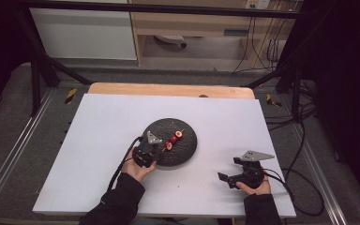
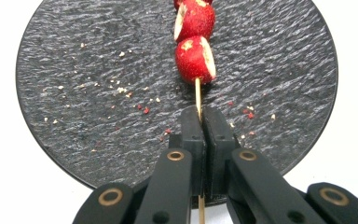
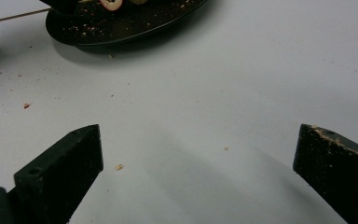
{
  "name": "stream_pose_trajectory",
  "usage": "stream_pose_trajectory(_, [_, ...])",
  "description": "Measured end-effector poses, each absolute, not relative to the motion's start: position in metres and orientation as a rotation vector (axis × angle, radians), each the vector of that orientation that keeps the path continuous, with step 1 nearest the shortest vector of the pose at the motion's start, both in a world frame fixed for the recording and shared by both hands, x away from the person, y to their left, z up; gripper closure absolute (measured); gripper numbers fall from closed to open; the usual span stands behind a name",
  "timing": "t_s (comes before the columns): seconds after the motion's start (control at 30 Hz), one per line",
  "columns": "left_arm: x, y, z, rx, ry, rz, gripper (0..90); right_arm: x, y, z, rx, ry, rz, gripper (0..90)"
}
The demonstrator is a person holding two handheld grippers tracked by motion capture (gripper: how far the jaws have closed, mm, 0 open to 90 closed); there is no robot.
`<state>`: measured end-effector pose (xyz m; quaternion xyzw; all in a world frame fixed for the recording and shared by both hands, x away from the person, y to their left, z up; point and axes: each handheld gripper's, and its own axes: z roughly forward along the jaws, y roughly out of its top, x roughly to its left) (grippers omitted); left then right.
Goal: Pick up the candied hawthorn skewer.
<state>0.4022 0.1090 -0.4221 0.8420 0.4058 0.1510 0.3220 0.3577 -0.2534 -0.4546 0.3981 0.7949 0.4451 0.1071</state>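
A round dark slate plate point(image 1: 185, 129) point(image 2: 74, 84) point(image 3: 121, 28) lies in the middle of the white board. On it rests a thin wooden skewer point(image 1: 173, 139) point(image 2: 198, 93) threaded with red fruit pieces point(image 2: 196, 58) point(image 3: 111, 3). My left gripper point(image 1: 161, 149) point(image 2: 200, 114) sits at the plate's near-left rim, shut on the bare stick just below the fruit. The stick's tail point(image 3: 14, 17) pokes out past the plate's rim. My right gripper point(image 1: 228, 168) point(image 3: 198, 135) rests on the board to the right of the plate, open, with nothing between its jaws.
The white board point(image 1: 98, 140) covers a wooden table whose edge point(image 1: 168, 89) shows at the back. Crumbs point(image 3: 118, 166) dot the board and plate. Cables point(image 1: 300, 187) trail off the right side. Black frame posts point(image 1: 35, 79) stand at the back corners.
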Motion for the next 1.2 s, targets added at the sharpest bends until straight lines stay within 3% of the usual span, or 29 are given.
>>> stream_pose_trajectory(0.53, [0.381, 0.149, -0.41, 2.059, 1.013, 0.397, 88.0, 0.358, -0.254, -0.454, 1.177, 2.334, 1.314, 2.4])
stream_pose_trajectory(1.2, [0.337, 0.205, -0.425, 1.978, 0.959, 0.409, 88.0, 0.359, -0.245, -0.455, 1.189, 2.34, 1.331, 2.1])
